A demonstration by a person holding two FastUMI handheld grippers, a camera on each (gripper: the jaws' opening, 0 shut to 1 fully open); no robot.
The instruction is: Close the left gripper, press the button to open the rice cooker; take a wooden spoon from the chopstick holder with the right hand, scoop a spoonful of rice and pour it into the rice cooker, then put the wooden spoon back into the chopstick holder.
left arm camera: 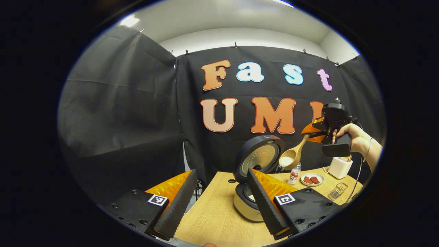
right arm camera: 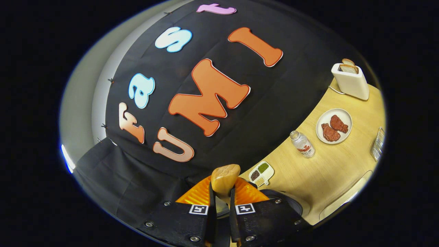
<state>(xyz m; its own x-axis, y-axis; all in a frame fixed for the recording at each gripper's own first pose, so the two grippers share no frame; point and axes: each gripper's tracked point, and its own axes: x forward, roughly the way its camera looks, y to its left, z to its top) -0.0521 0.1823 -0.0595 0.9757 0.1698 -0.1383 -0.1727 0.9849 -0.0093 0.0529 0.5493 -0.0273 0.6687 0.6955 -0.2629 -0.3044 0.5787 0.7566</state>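
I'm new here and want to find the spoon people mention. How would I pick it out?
Start at the round dark-lidded rice cooker standing open on the light wooden table. Just right of its raised lid hangs a pale wooden spoon, its bowl holding white rice, its handle clamped in the right hand-held gripper. Unlike the small clear bottle below, it is off the table.

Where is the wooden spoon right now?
In the left gripper view, the wooden spoon hangs right of centre, gripped by the right gripper, with its rice-filled bowl beside the rice cooker's raised lid.
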